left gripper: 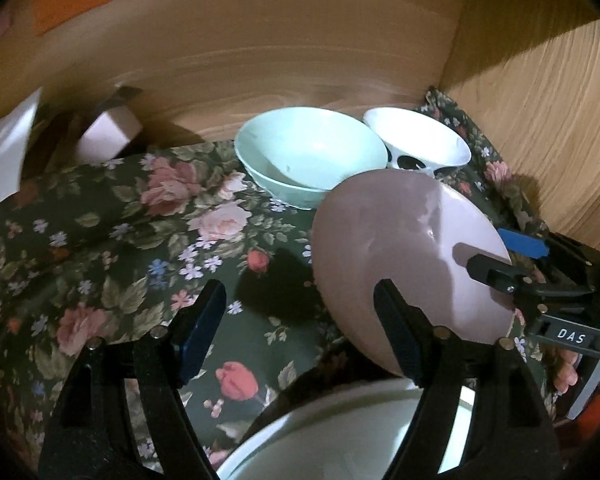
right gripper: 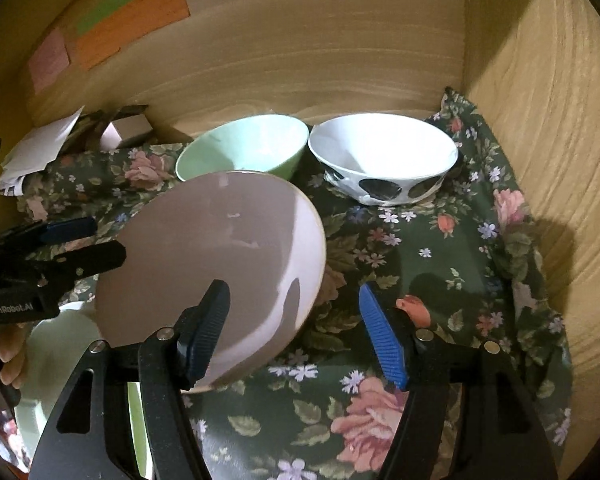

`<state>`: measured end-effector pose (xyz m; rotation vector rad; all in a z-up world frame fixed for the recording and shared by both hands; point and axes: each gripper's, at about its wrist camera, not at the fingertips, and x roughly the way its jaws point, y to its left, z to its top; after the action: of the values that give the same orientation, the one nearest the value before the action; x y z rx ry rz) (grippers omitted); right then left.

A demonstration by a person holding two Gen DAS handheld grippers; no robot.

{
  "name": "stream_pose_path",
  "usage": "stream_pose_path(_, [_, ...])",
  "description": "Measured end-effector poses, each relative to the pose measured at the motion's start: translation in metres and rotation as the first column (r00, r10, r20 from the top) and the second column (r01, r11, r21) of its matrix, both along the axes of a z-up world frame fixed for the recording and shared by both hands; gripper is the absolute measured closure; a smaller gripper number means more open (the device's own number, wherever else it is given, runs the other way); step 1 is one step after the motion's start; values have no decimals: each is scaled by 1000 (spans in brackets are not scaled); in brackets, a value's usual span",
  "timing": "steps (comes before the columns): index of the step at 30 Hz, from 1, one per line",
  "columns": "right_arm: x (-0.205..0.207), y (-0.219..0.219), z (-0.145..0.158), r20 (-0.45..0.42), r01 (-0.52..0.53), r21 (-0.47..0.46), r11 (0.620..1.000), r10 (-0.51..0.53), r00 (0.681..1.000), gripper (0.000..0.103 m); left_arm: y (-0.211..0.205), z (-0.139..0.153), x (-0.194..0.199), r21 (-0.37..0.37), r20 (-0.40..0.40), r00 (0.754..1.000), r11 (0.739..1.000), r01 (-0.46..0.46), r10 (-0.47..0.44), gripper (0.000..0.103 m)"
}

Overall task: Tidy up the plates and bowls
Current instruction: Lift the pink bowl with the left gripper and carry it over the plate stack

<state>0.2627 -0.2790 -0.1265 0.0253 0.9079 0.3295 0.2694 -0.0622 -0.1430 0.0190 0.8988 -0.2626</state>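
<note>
- Two bowls parked far side: green bowl [right gripper: 242,146], spotted bowl [right gripper: 384,160].
- Pink plate [right gripper: 212,272] tilted, unsettled, over a pale plate [left gripper: 340,436].
- Left hand-held gripper [left gripper: 300,332], right hand-held gripper [right gripper: 294,328]: both part open, gripping nothing.

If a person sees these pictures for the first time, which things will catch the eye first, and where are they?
First comes the pale pink plate, tilted above the flowered cloth in the middle. Behind it, by the wooden back wall, stand a mint-green bowl and, to its right, a white bowl with black spots.
</note>
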Motion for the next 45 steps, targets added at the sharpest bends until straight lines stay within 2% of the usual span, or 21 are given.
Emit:
stream_pose_path(4, [5, 4, -4, -6, -16, -2, 1000, 16, 1000, 43, -4, -3, 6, -3, -29, 999, 1000, 22, -22, 47])
stream_pose_path(6, [6, 6, -7, -21, -32, 4, 999, 32, 999, 54, -6, -5, 7, -5, -45, 998, 999, 38, -38, 59])
stream_pose_path(9, [7, 9, -11, -32, -40, 13, 999, 40, 999, 67, -10, -8, 8, -7, -66, 996, 998, 65, -66, 67])
stream_pose_path(13, [4, 9, -11, -14, -24, -1, 1000, 24, 1000, 73, -17, -12, 10, -25, -93, 990, 994, 108, -110, 80])
stream_pose_path(15, [5, 6, -11, -20, -17, 10, 1000, 17, 1000, 78, -20, -12, 9, -2, -81, 991, 994, 108, -107, 80])
stream_pose_path(18, [7, 2, -11, -36, -8, 44, 999, 9, 999, 80, -22, -13, 8, 7, -75, 992, 995, 104, -104, 80])
stream_pose_path(24, [4, 2, -10, -37, 10, 50, 999, -8, 999, 81, -26, -12, 5, 27, -58, 994, 995, 92, -90, 81])
stream_pose_path(30, [0, 1, -6, -33, 16, 68, 998, -13, 999, 81, -22, -5, 0, 8, -45, 997, 998, 69, -68, 81])
stream_pose_path(45, [-30, 19, 30, 55, -7, 63, 998, 4, 998, 81, -3, 30, -42, -16, 55, 998, 999, 31, -30, 81])
